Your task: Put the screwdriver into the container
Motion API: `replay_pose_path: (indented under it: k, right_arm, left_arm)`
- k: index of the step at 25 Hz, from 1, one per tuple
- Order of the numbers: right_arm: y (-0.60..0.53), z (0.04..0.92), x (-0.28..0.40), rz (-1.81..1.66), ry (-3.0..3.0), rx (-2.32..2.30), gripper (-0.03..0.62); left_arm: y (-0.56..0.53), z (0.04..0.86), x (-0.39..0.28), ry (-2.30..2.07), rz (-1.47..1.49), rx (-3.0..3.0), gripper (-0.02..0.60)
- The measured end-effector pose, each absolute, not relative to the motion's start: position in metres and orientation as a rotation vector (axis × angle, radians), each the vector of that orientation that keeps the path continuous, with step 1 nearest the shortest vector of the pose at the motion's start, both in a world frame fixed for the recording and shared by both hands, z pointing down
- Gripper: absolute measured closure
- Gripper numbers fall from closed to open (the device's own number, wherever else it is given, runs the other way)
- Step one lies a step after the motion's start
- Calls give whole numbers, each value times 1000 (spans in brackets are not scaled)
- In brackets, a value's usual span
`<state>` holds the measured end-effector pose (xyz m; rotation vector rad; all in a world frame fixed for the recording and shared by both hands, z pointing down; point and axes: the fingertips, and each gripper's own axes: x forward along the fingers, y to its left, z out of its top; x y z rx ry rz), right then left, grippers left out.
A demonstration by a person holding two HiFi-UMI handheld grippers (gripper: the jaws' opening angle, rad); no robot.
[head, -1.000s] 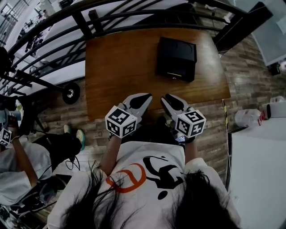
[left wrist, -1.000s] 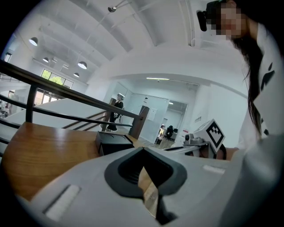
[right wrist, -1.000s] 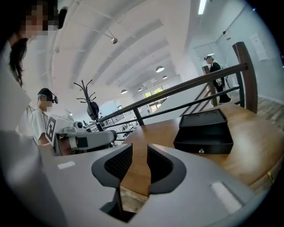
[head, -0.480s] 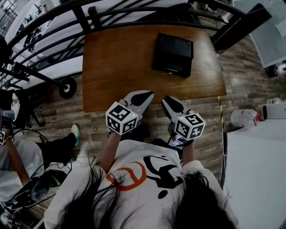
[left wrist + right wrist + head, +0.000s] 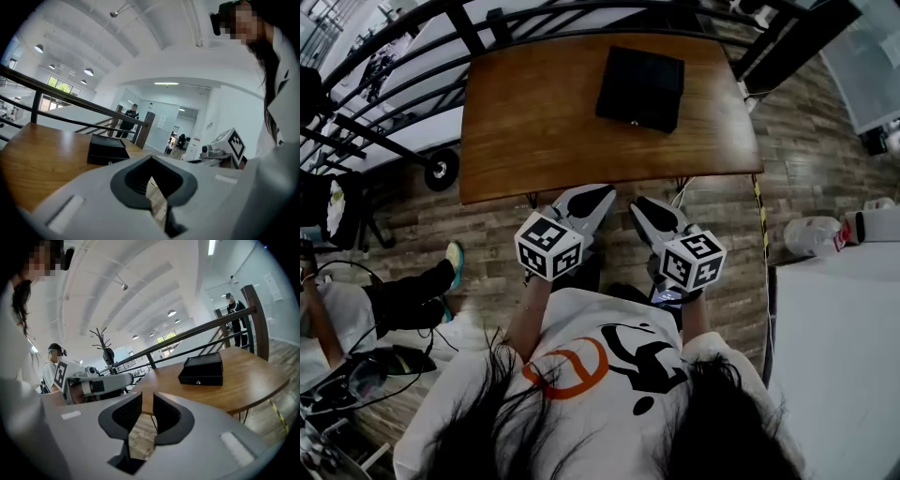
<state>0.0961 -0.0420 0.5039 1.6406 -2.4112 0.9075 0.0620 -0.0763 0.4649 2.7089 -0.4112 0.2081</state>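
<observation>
Screwdriver first: none shows in any view, neither on the table (image 5: 534, 122) nor in a gripper, so where it lies cannot be told.

The likely container is the black box (image 5: 642, 86) at the upper middle of the head view, standing on the table's far half. Its lid looks closed, with a small catch on the near face. What is inside is hidden.

Both grippers hang low in the middle of the frame, in front of the person's chest and short of the table's near edge, which reads as a waiting pose, not a reach. The left gripper (image 5: 598, 195) has its jaws drawn together, with only a sliver of floor showing behind them and nothing gripped. The right gripper (image 5: 645, 204) has its jaws a narrow gap apart, with nothing between them.

The table's underside and the floor below it are largely hidden by the top. The person's hair and shirt fill the lower frame, covering anything near the feet. A seated person is cut off at the left edge.
</observation>
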Motion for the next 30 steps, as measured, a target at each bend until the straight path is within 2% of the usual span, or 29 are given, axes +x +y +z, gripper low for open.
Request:
replay_pose_path:
  k: [14, 30]
  right_arm:
    - [116, 502, 106, 886, -2512, 1539, 499]
    - [145, 492, 67, 839, -2543, 1535, 517]
  left_arm:
    - [96, 465, 72, -520, 228, 2706, 581]
    - [130, 453, 33, -562, 234, 2729, 581]
